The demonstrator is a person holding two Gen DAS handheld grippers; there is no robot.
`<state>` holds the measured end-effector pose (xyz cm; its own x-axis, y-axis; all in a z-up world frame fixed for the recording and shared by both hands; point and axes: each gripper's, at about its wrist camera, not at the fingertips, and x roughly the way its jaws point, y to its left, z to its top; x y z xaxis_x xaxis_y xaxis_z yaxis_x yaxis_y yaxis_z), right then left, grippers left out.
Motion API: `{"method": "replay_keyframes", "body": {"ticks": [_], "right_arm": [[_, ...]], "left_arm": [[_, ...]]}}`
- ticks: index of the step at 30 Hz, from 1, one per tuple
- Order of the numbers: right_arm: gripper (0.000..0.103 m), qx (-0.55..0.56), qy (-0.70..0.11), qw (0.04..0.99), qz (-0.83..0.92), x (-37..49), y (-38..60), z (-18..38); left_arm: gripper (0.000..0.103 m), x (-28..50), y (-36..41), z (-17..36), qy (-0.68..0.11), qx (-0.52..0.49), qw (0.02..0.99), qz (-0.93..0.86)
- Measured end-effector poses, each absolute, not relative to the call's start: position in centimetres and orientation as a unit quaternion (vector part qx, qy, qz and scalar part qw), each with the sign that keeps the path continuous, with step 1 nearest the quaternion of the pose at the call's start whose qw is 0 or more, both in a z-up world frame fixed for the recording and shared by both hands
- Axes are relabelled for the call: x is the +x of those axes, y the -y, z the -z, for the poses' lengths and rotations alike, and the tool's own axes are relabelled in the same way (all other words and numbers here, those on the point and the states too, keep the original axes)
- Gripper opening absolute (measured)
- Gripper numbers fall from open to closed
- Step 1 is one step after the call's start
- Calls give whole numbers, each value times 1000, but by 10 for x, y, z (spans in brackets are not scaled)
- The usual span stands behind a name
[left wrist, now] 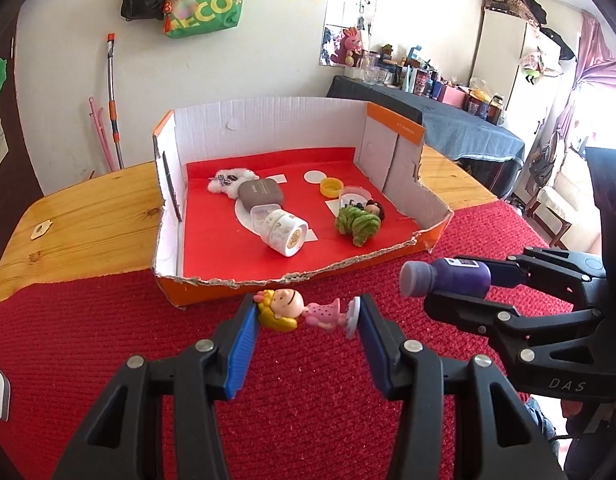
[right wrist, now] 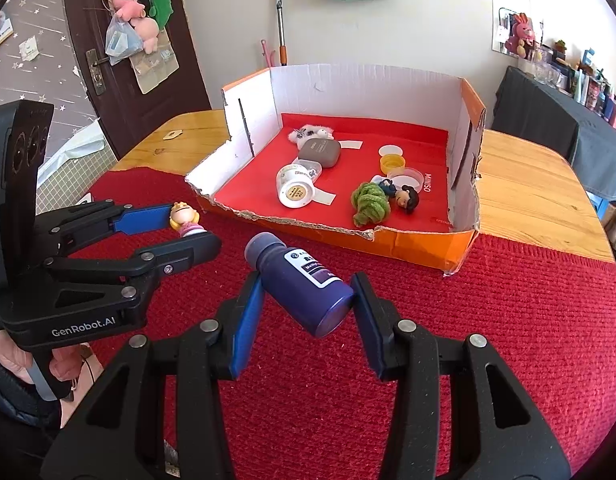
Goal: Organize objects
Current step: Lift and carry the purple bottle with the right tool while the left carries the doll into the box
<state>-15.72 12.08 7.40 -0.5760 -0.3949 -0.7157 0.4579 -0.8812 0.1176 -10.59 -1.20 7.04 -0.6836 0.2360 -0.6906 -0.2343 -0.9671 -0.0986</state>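
- Fingers, left wrist view: left gripper (left wrist: 305, 314) clamped on a blonde doll figurine (left wrist: 295, 311), head against the left blue pad, feet base against the right pad, doll lying sideways above the red mat (left wrist: 107, 340).
- Same view: right gripper (left wrist: 460, 292) comes in from the right edge, clamped on a purple bottle (left wrist: 448, 282), cap end pointing left, just beside the doll.
- Ahead: torn cardboard box (left wrist: 267, 128) on the desk (left wrist: 87, 216), red liner. Inside it: white tape roll stack (left wrist: 281, 230), grey case (left wrist: 261, 194), white fluffy toy (left wrist: 229, 180), yellow cap (left wrist: 332, 187), green yarn bundle (left wrist: 358, 224).
- Right wrist view: right gripper (right wrist: 308, 300) holds the purple bottle (right wrist: 303, 284) across its body, tilted, cap up-left, white label facing up.
- Left gripper (right wrist: 187, 228) at left, doll figurine (right wrist: 185, 218) pinched between its tips, held off the mat.
- Box (right wrist: 428, 236) beyond both grippers; dark-haired figurine (right wrist: 408, 198) beside the yarn bundle (right wrist: 370, 204).
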Motion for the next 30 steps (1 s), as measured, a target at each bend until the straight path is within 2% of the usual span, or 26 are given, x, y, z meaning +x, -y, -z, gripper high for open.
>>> {"method": "replay_keyframes", "body": {"ticks": [18,30], "right_arm": [[43,409,-38,253,876,-212,-122,-92],[43,462,-41,265,846,-255,-117,-73]], "left_arm": [[51,-168,22,-81,5,-414,134,-900],[51,-199,29,-63,-5,-473,152,-868]]}}
